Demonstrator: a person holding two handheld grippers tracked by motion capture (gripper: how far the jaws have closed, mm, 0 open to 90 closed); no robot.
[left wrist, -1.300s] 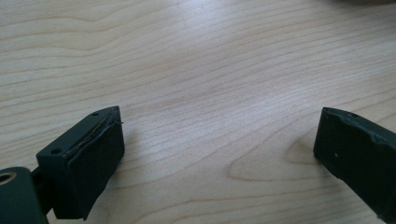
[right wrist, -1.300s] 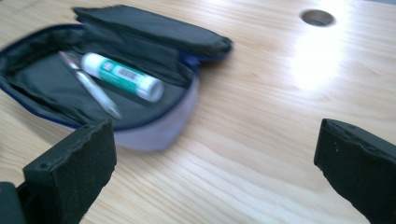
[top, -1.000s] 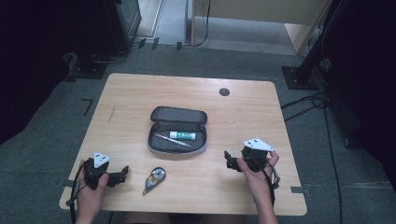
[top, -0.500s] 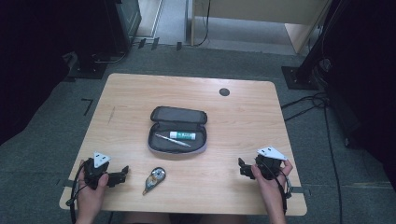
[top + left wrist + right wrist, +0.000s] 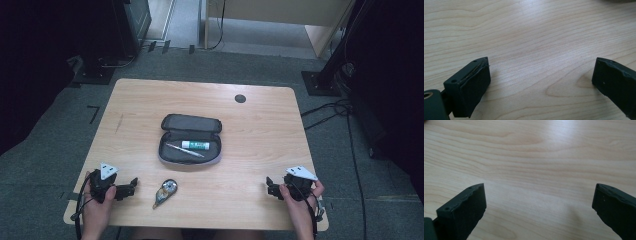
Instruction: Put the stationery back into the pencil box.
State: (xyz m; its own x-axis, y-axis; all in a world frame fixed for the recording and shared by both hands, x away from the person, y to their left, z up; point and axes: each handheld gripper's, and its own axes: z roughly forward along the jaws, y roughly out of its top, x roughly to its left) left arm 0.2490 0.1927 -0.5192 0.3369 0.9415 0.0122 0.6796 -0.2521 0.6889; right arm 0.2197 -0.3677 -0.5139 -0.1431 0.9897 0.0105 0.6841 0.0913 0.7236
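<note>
Correction tape (image 5: 166, 191) lies near table's front edge, just right of left gripper (image 5: 131, 186).
Right gripper (image 5: 270, 187) has pulled back toward front-right corner; both tongs gape wide, empty. Open pencil case (image 5: 190, 140) at centre.

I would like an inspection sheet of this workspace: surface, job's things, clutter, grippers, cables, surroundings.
Surface: wooden table, with a dark round hole near the far edge.
Job's things: open grey pencil case at the centre, holding a pen and a glue stick; correction tape lies near the front edge, nearer the left gripper.
Clutter: nothing seen.
Grippers: left gripper and right gripper rest low at the front corners, jaws open, empty.
Cables: one trails from each gripper; more lie on the floor at right.
Surroundings: grey carpet, dark stands.
</note>
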